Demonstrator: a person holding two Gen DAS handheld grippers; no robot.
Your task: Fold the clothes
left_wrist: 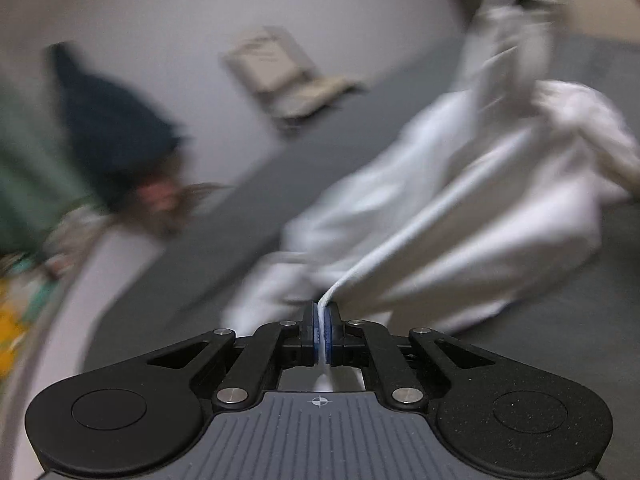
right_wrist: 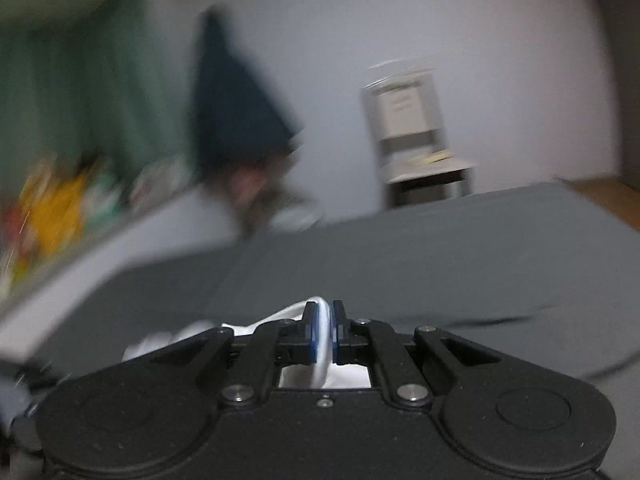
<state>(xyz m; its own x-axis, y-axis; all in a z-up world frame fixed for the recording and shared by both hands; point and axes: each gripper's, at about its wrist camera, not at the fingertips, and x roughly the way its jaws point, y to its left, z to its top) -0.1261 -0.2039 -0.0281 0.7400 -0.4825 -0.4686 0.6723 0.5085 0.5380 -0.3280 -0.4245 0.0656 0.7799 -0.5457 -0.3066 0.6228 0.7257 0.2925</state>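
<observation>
White garment (left_wrist: 460,216) bunched on a grey bed surface (right_wrist: 440,248), one edge clamped in the closed left gripper (left_wrist: 321,326), another fold pinched tight in the right gripper (right_wrist: 325,330), pale wall (right_wrist: 400,20), green curtain (right_wrist: 80,92), blurred chair (right_wrist: 416,136) behind

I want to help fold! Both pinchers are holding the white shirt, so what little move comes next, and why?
Probably spread the two grippers apart and lay the shirt flat on the grey surface. The left gripper and the right gripper are both shut on its edges, but the cloth between them is bunched and wrinkled, so it likely needs smoothing before a neat fold.
</observation>
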